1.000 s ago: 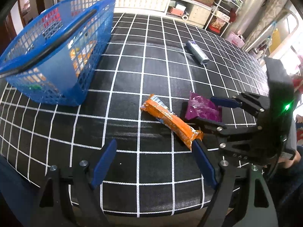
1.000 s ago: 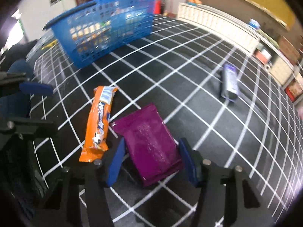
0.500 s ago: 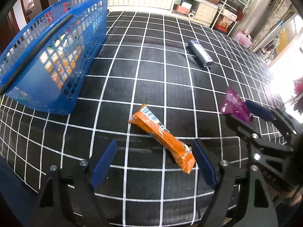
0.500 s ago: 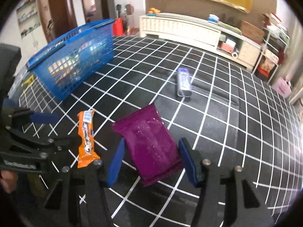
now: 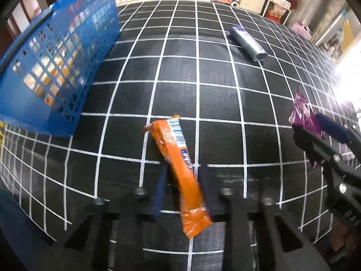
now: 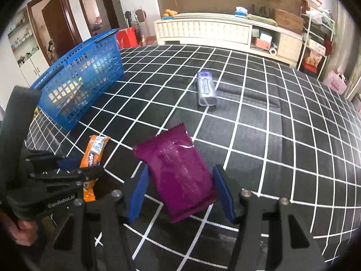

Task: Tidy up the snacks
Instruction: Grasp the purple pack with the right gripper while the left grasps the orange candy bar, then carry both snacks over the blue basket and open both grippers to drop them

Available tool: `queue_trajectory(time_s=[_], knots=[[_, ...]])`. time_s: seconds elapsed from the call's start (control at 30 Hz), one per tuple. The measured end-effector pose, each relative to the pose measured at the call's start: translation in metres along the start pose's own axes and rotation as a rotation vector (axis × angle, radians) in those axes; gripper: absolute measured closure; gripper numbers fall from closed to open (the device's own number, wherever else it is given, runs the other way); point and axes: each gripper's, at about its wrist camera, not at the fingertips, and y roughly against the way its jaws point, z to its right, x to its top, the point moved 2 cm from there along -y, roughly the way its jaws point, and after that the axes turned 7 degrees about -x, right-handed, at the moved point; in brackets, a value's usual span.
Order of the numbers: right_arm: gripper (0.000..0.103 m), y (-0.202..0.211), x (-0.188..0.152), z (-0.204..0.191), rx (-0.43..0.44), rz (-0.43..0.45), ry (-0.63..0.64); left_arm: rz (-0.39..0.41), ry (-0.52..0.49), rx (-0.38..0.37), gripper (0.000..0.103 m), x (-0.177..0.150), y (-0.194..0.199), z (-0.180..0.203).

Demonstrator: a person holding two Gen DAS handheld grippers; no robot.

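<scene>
While the left gripper (image 5: 183, 189) has its blue pads pressed against the two long sides of the orange snack bar (image 5: 178, 164), the bar's long axis runs along the fingers, its barcoded end pointing forward and a little left toward the blue basket (image 5: 56, 67), its crimped near end sticking out toward the camera; whether the bar is clear of the black-and-white checked table (image 5: 225, 103) cannot be told from these views. From the right wrist view the same orange bar (image 6: 93, 155) shows between the left gripper's fingers at lower left, with a hand (image 6: 23, 230) on the handle below; the right gripper (image 6: 182, 192) is clamped on the purple snack packet (image 6: 178, 174), whose near end sits between the pads and whose long axis points forward and slightly left, the serrated far edge tipped upward; the packet appears held above the table. A grey-blue wrapped snack (image 6: 206, 89) lies alone on the table farther ahead, its long axis pointing roughly away from the camera; the basket (image 6: 83, 79) stands at the table's left side, well apart from it, with packets visible through its mesh.
</scene>
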Motion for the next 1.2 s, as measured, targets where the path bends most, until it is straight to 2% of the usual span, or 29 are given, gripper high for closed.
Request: queue_trajectory(time_s=[0.07, 0.27, 0.57, 0.77, 0.9, 1.2], knots=[[0.041, 0.002, 0.000, 0.000, 0.009, -0.003, -0.008, 0.002, -0.011, -0.012, 0.089, -0.001, 0.001, 0.003], [0.041, 0.015, 0.005, -0.005, 0.008, 0.011, -0.016, 0.034, -0.056, -0.047, 0.090, -0.014, 0.020, 0.009], [0.041, 0.063, 0.030, -0.024, -0.026, 0.076, -0.009, 0.165, -0.132, -0.102, 0.090, -0.013, 0.082, 0.012], [0.041, 0.097, 0.050, -0.044, -0.051, 0.126, 0.002, 0.231, -0.151, -0.152, 0.090, -0.007, 0.122, -0.007], [0.041, 0.115, 0.058, -0.060, -0.016, 0.169, -0.012, 0.278, -0.156, -0.190, 0.090, -0.007, 0.145, -0.021], [0.041, 0.128, 0.080, -0.103, -0.012, 0.183, -0.019, 0.309, -0.172, -0.234, 0.090, -0.006, 0.180, -0.071]])
